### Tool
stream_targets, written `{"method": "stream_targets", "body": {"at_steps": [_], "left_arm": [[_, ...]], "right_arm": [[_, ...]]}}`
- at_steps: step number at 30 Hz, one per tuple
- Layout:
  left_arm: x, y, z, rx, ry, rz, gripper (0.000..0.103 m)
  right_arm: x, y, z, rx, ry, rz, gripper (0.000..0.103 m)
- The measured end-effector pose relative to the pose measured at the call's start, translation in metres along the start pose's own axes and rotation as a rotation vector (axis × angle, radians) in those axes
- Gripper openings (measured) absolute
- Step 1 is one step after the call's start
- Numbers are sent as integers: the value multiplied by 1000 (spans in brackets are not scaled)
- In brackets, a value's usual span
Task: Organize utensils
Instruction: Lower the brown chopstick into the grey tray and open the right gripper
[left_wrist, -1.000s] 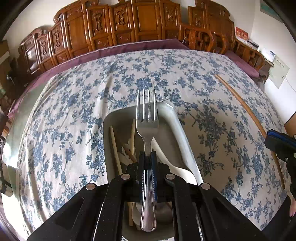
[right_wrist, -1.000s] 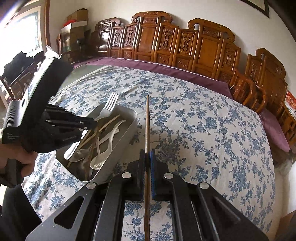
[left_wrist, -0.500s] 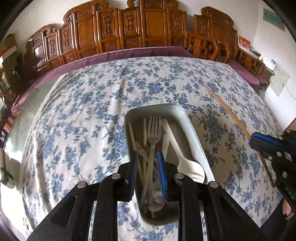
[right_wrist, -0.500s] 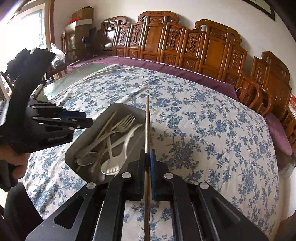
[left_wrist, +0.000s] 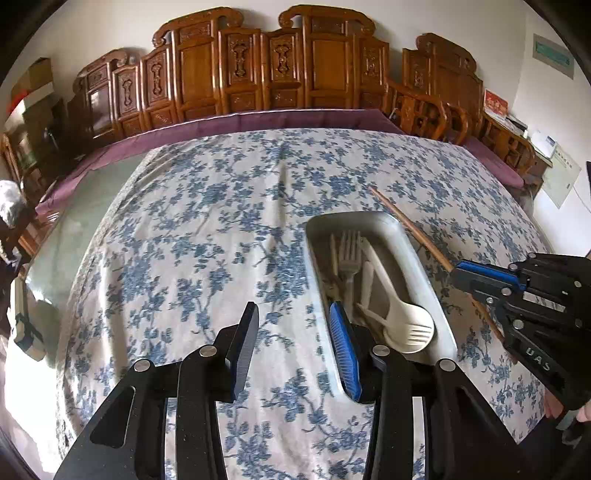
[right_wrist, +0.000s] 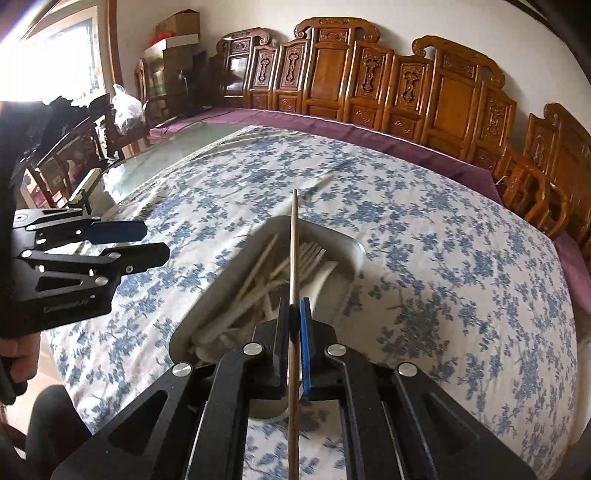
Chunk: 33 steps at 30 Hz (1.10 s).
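Metal tray (left_wrist: 424, 273) on the floral-clothed worktop (left_wrist: 207, 236), metal fork (left_wrist: 349, 254) and white plastic spoon (left_wrist: 402, 321) lying inside it, left claw (left_wrist: 295, 347) opening with nothing between its pads just left of the tray, right claw (right_wrist: 294, 325) clenched on a wooden chopstick (right_wrist: 293, 251) above the tray

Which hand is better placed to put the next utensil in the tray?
Right. The right gripper is shut on a chopstick already over the tray. The left gripper is empty, jaws opening, beside it.
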<state>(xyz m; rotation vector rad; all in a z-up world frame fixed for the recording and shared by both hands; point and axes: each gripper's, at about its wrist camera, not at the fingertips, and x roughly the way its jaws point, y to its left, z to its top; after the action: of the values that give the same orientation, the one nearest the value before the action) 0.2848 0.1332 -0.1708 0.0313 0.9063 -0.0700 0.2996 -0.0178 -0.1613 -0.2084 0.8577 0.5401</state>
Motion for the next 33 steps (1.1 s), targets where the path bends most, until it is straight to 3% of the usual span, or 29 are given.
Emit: {"method": "stream_targets", "body": {"at_steps": [6, 10, 19, 33], "left_arm": [[-7, 17, 0, -27, -15, 2, 48], [-10, 23, 1, -41, -31, 6, 60], [-5, 30, 4, -61, -33, 19, 60], [2, 26, -2, -59, -12, 27, 61]], "right_arm": [[15, 12, 13, 17, -2, 37, 6], [28, 12, 20, 52, 7, 58, 6], [46, 7, 31, 96, 3, 75, 6], [74, 1, -3, 124, 65, 72, 6]]}}
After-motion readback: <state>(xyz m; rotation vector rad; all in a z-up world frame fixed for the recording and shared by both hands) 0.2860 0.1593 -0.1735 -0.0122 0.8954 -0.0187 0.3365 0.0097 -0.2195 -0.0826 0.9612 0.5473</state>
